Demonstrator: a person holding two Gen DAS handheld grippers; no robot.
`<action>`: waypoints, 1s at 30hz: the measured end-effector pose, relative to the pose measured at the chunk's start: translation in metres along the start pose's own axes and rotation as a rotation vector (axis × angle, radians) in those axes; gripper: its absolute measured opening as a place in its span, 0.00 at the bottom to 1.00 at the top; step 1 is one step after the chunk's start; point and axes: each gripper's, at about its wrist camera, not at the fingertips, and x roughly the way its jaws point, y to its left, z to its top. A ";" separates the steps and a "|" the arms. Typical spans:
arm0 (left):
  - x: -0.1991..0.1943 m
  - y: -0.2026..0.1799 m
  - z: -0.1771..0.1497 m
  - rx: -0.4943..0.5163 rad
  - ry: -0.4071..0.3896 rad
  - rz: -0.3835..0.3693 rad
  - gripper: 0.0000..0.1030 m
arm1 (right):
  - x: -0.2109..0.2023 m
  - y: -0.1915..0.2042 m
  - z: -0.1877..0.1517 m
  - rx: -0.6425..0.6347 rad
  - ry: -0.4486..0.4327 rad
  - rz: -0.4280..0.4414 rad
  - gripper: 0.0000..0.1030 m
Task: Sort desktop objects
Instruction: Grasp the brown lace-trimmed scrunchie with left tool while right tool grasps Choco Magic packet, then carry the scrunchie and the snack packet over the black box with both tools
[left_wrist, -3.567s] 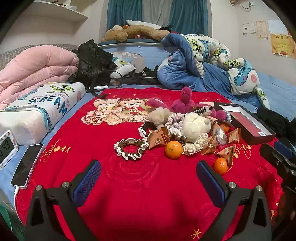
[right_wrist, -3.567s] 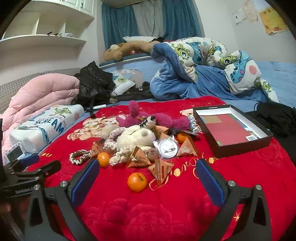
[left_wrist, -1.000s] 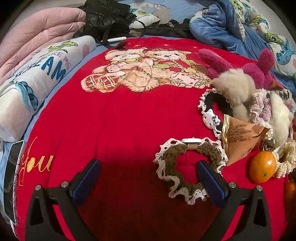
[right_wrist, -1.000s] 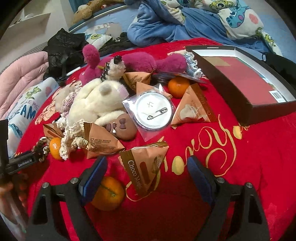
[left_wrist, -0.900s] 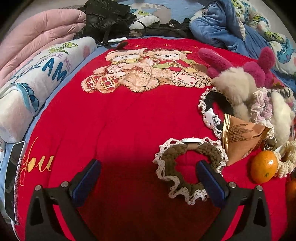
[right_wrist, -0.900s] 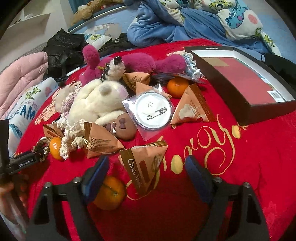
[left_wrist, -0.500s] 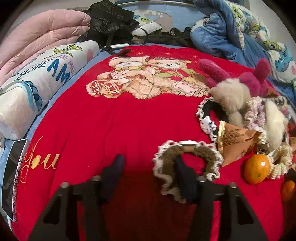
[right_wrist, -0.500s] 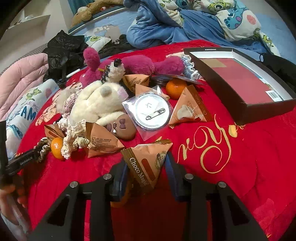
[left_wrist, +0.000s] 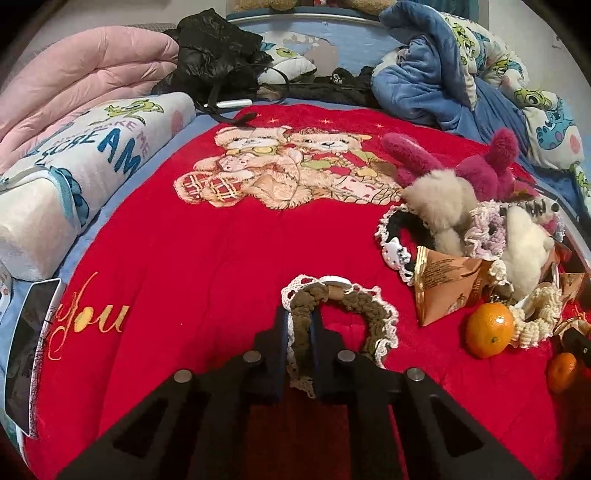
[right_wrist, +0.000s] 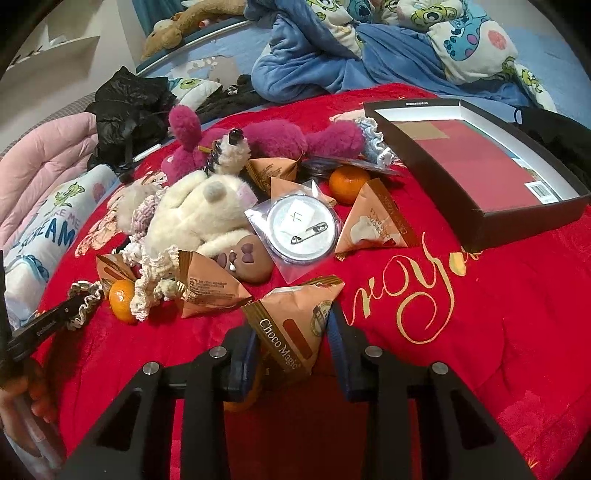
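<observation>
My left gripper (left_wrist: 298, 325) is shut on the left side of a brown scrunchie with white lace trim (left_wrist: 340, 317), which lies on the red blanket (left_wrist: 192, 236). My right gripper (right_wrist: 291, 325) is shut on a triangular "Choco Magic" snack packet (right_wrist: 295, 321) on the blanket. An orange (right_wrist: 240, 400) is half hidden under its left finger. The open dark box with a red inside (right_wrist: 476, 162) sits at the right in the right wrist view. The pile holds plush toys (right_wrist: 199, 214), more snack packets (right_wrist: 376, 221), a bagged pin badge (right_wrist: 301, 229) and oranges (left_wrist: 489, 330).
A "SCREAM" pillow (left_wrist: 74, 162), a pink duvet (left_wrist: 85, 88) and a phone (left_wrist: 29, 354) lie to the left. A black jacket (left_wrist: 214, 59) and a blue blanket (left_wrist: 443, 81) are at the back. The left gripper's body (right_wrist: 40, 328) shows in the right wrist view.
Both grippers have closed from wide open: the left one onto the scrunchie, the right one onto the snack packet. Both have drawn back a little.
</observation>
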 end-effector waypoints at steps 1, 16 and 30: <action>-0.002 -0.001 0.000 0.001 -0.008 -0.002 0.10 | 0.000 0.000 0.000 0.000 -0.002 0.001 0.32; -0.058 -0.023 0.003 0.022 -0.134 -0.063 0.10 | -0.015 0.003 0.002 -0.029 -0.040 0.018 0.31; -0.100 -0.098 -0.007 0.086 -0.182 -0.210 0.10 | -0.056 -0.026 0.003 -0.048 -0.114 -0.018 0.31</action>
